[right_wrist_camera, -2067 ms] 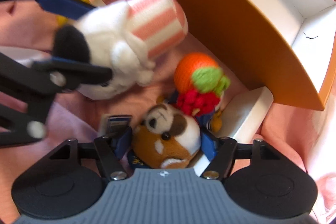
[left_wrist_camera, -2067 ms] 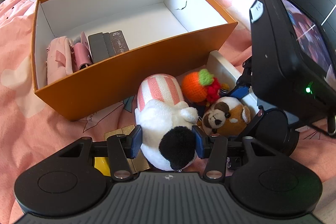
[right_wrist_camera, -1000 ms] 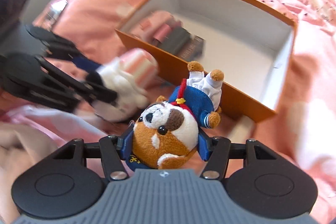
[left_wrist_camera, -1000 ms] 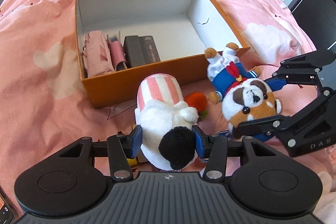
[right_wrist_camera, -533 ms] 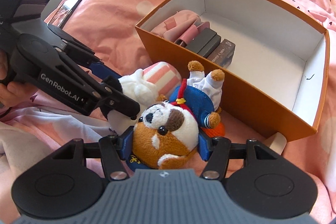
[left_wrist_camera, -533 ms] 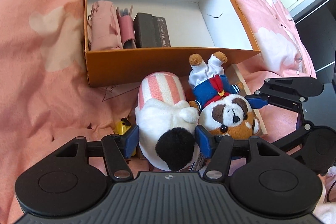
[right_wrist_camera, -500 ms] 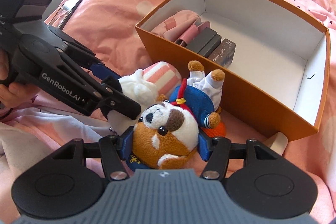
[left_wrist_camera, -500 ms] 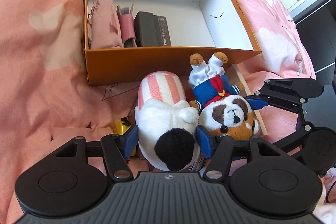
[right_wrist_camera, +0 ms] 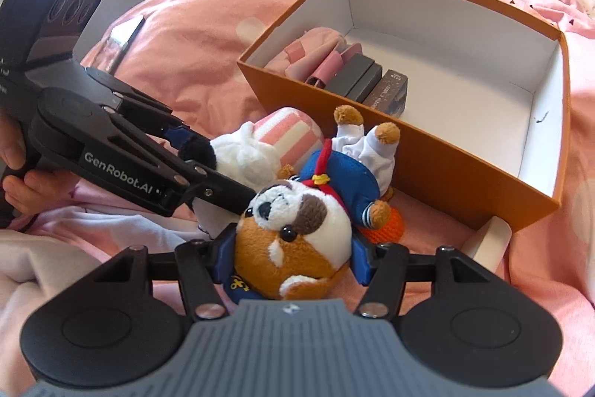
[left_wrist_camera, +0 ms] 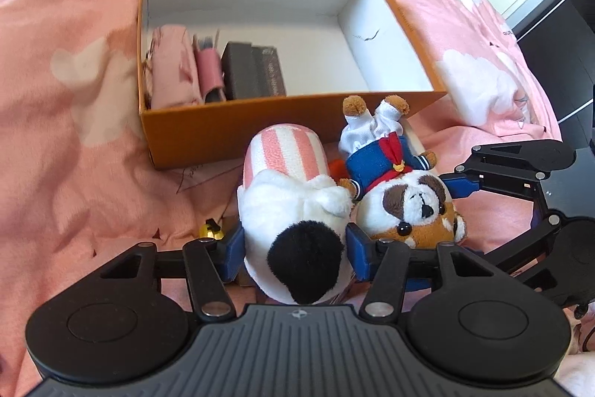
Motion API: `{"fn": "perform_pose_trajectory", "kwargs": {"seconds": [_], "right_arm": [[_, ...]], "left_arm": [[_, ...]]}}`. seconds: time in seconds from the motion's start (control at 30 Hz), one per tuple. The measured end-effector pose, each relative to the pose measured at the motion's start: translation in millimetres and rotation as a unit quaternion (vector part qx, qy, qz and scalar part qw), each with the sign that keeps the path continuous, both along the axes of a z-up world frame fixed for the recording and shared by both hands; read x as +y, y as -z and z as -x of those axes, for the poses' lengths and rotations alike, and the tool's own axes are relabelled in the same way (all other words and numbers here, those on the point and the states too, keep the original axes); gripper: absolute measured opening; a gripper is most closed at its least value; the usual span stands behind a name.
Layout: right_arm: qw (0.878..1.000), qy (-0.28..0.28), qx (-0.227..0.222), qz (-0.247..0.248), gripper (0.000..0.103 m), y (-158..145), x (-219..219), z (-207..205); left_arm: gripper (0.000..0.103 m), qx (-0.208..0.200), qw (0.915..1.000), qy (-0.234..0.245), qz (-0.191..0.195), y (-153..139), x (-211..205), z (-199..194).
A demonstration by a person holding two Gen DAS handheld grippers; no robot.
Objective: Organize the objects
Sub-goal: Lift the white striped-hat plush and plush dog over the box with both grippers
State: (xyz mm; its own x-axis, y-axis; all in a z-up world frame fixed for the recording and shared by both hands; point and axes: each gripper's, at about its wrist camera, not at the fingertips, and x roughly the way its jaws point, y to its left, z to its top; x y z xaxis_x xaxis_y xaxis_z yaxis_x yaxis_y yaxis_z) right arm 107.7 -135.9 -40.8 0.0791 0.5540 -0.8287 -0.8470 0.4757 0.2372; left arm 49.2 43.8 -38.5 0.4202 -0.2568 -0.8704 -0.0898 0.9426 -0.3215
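The left gripper (left_wrist_camera: 295, 253) has the white plush toy with a black patch and a pink-striped end (left_wrist_camera: 290, 207) between its blue pads, its jaws closing on it; the toy fills the lower centre of the left wrist frame; the right gripper (right_wrist_camera: 293, 257) pinches the brown-and-white plush dog in a blue sailor suit (right_wrist_camera: 308, 207) by the head, low in the centre of its own frame; both toys sit just short of the near wall of the orange cardboard box with a white inside (left_wrist_camera: 398, 13), on the pink bed cover (left_wrist_camera: 67, 144); the step in hand looks like carrying both toys to the box; next they must clear the near rim and drop into the bare right part, away from the pink pouches and dark cases (left_wrist_camera: 253, 73) at left.
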Motion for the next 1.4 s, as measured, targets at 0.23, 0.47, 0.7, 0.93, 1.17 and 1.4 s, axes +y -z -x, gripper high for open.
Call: {"fn": "perform_pose_trajectory", "kwargs": {"seconds": [0.23,0.47,0.7,0.93,1.17,1.4], "right_arm": [[0.998,0.03,-0.03,-0.041,0.061,-40.0,-27.8,0.8],[0.992,0.059,-0.087,-0.07,0.061,-70.9,-42.7,-1.8],[0.983,0.077,-0.136,-0.1,0.061,-97.2,-45.9,-14.0],[0.974,0.095,-0.171,-0.113,0.061,-105.0,-36.6,-37.0],[0.978,0.109,-0.152,-0.087,0.061,-82.8,-24.0,-73.4],[0.99,0.096,-0.102,-0.031,0.061,-50.5,-11.1,-104.8]], "left_arm": [[0.063,-0.062,0.998,0.009,-0.009,-38.0,-9.1,4.1],[0.063,-0.133,0.9907,0.011,-0.028,-68.1,-18.0,-0.1],[0.063,-0.184,0.9825,0.003,-0.031,-87.6,-18.5,-18.6],[0.063,-0.222,0.9742,-0.021,-0.033,-96.9,-11.4,-41.4],[0.063,-0.201,0.979,-0.012,-0.031,-76.0,-7.5,-74.9],[0.063,-0.141,0.9899,-0.007,0.006,-38.1,0.9,-98.9]]}}
